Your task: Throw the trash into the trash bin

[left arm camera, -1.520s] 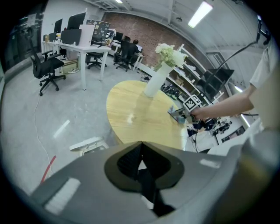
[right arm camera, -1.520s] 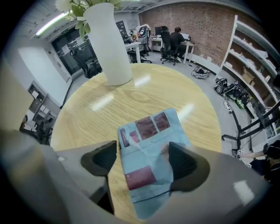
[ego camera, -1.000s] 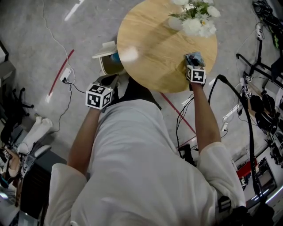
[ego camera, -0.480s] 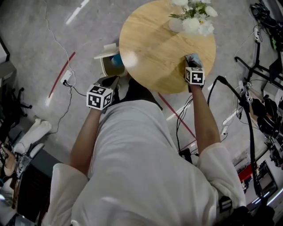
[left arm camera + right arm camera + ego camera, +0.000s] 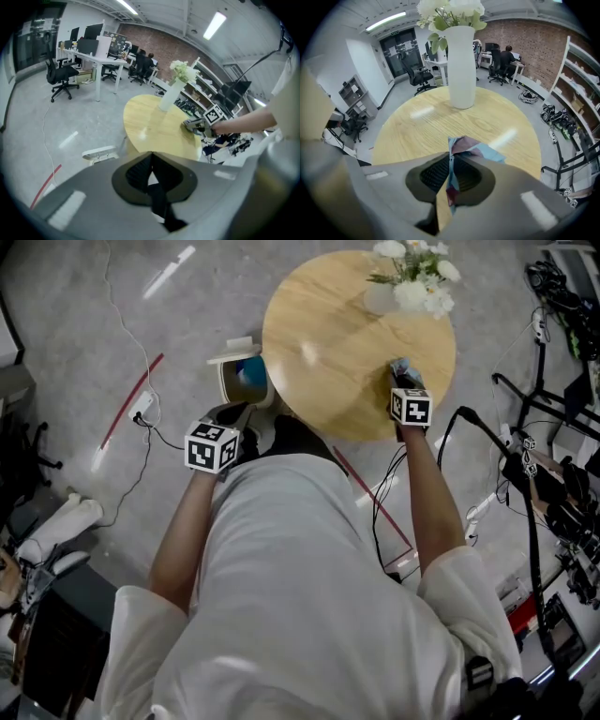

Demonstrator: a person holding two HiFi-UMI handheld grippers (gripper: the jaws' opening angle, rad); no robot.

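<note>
A crumpled blue and maroon wrapper (image 5: 465,146) sticks up between the jaws of my right gripper (image 5: 451,165), which have just closed and now stand shut on it. In the head view that right gripper (image 5: 403,373) is over the near right part of the round wooden table (image 5: 328,343), with the wrapper (image 5: 401,367) at its tip. The trash bin (image 5: 244,378), white-lidded with blue inside, stands on the floor at the table's left edge. My left gripper (image 5: 234,416) hovers just near of the bin. Its jaws (image 5: 151,164) are shut with nothing between them.
A white vase of white flowers (image 5: 461,65) stands at the table's far side, also visible as the vase (image 5: 384,296) in the head view. Cables and a power strip (image 5: 141,404) lie on the floor to the left. Stands and more cables (image 5: 525,456) crowd the right.
My right gripper has closed on the wrapper and lifted it slightly, drawing back toward the table's near edge. The left gripper has shifted only a little.
</note>
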